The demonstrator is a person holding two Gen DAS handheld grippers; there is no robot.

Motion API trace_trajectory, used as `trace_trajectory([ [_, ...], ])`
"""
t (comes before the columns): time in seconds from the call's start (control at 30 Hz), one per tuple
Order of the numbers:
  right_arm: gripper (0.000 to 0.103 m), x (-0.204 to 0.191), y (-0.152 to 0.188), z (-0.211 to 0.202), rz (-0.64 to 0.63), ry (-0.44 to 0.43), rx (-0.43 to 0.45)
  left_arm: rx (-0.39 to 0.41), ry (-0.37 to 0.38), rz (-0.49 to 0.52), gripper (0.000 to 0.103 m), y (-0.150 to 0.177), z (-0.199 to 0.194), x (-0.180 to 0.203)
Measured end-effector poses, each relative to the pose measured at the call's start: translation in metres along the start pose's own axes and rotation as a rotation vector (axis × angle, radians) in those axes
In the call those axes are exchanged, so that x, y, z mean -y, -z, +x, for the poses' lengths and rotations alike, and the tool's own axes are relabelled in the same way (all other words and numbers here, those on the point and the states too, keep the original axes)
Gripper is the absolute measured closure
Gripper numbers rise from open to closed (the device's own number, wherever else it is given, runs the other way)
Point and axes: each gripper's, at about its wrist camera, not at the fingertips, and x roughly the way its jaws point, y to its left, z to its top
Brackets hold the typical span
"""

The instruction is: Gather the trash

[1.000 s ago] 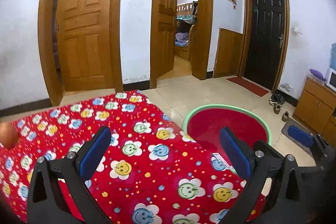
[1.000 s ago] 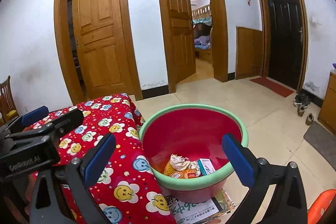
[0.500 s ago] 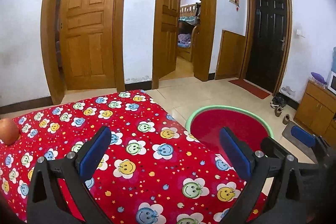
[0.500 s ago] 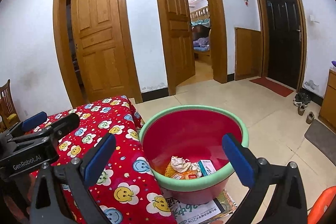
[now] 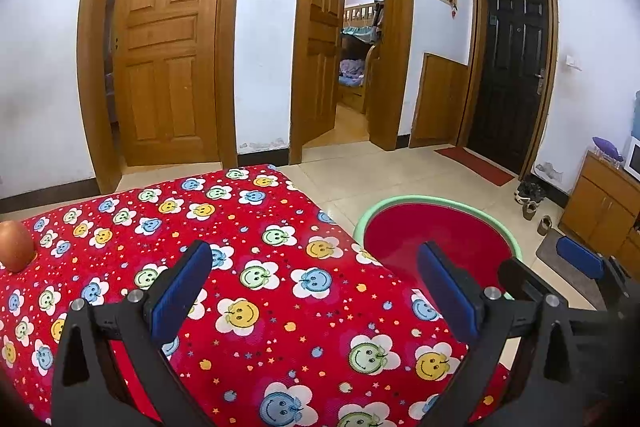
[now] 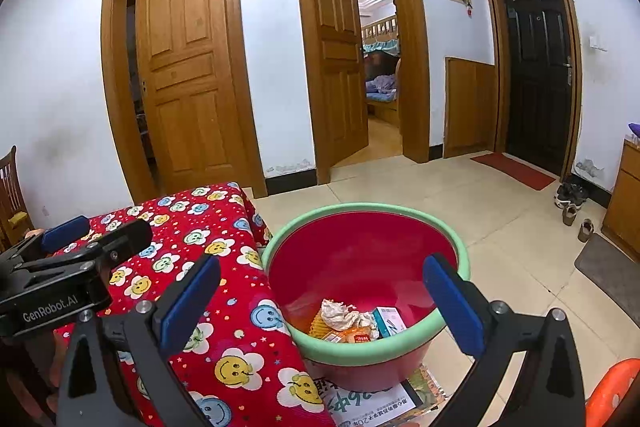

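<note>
lifting left tongs (image 5: 316,287) higher | egg (image 5: 15,246) fully visible | both tongs gaping

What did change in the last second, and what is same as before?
Both views lifted and drew back a little: more of the tablecloth and an orange-brown ball show. Both claws, left and right, stayed open and empty. The trash stayed in the basin.

The right claw (image 6: 322,299) hangs spread wide and empty above a red basin (image 6: 360,349) with a green rim. In the basin lie crumpled paper (image 6: 340,315), a small box (image 6: 390,321) and wrappers (image 6: 352,337). The basin stands on a booklet (image 6: 372,405), just beside the worktop (image 6: 224,311). The left claw (image 6: 76,239) hovers over that worktop.
</note>
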Motion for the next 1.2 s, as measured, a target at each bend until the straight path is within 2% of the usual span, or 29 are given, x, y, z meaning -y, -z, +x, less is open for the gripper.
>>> trace_trajectory([
  [1.2,0.000,0.0002,-0.0005,0.0050,-0.002,-0.017,-0.019,-0.016,0.004,-0.004,0.004,0.0012,-0.0002,-0.0024],
])
